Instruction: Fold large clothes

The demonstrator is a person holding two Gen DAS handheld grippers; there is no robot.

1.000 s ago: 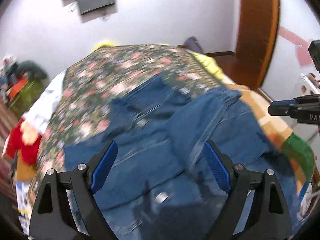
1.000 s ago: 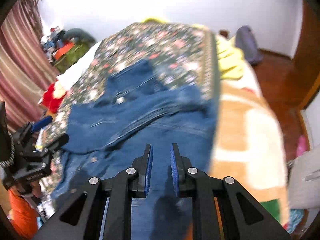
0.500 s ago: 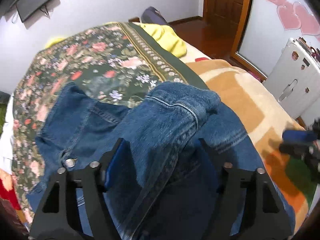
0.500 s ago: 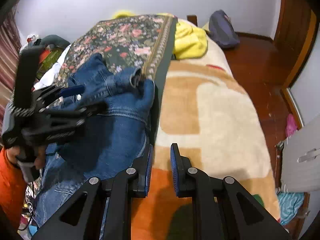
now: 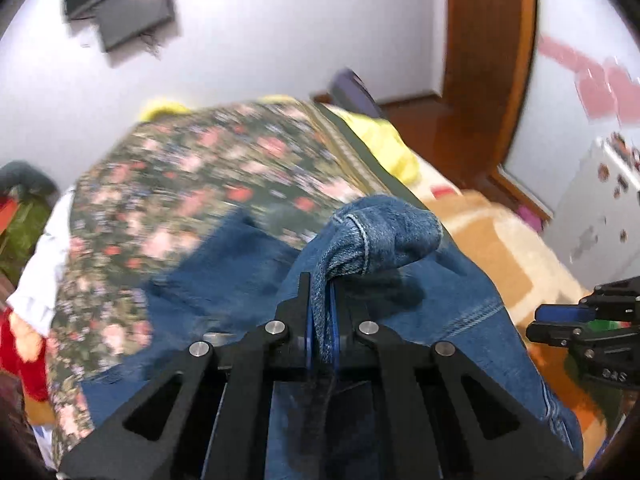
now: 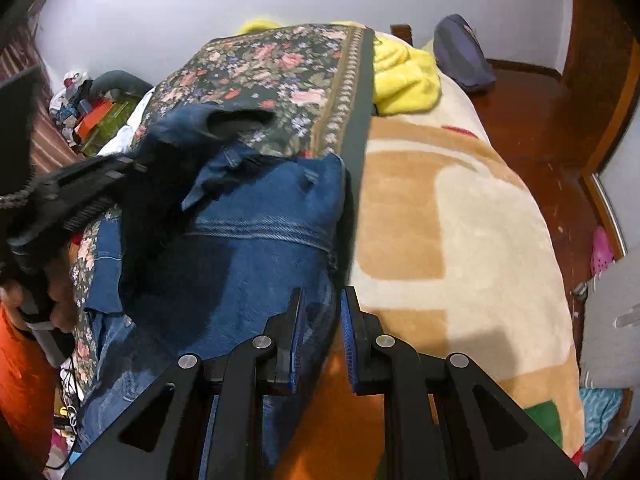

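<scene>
Denim jacket (image 5: 460, 304), part-lifted on bed (image 6: 480, 216)

Large blue denim garment w/ pale topstitching, lies crumpled over bed's floral cover, its right side along the cover's dark border next to the beige/orange blanket. One fold w/ a stitched hem is bunched & raised off the bed, pinched betw. closed jaws of left gripper (image 5: 322, 320); rest lies spread towards bed's near edge, lower part hanging off it.

The denim jacket (image 5: 460, 300) was coarse blue cloth with pale topstitched seams, lying on a matt floral woven bedspread (image 6: 280, 68) beside a plush, fuzzy tan-and-cream blanket (image 6: 460, 220). The left gripper (image 5: 322, 332) was matt black plastic with bright metal pins and ribbed blue pads. The wooden floor (image 6: 532, 120) shone glossy reddish-brown.
</scene>
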